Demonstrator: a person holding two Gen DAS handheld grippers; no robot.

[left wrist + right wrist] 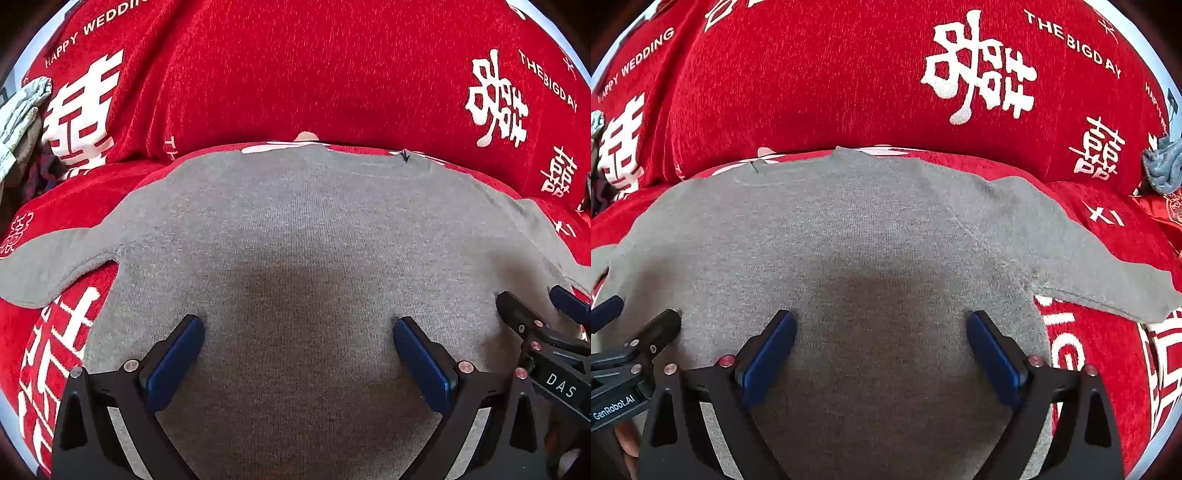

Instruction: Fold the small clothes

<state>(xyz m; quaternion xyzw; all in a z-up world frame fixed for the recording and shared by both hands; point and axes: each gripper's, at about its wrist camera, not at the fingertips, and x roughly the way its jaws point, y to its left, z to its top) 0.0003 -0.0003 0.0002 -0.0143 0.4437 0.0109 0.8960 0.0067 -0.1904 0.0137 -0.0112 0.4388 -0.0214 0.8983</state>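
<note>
Red cloth [295, 74] w/ white lettering covers surface. Grey sweater [295, 229] spread flat, centre, sleeves out left/right. Left gripper [298, 325] & right gripper [881, 319] over near hem, jaws wide apart, nothing gripped.

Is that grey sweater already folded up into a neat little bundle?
No, the grey sweater lies spread flat on the red blanket, with a sleeve stretched out to the side.
</note>
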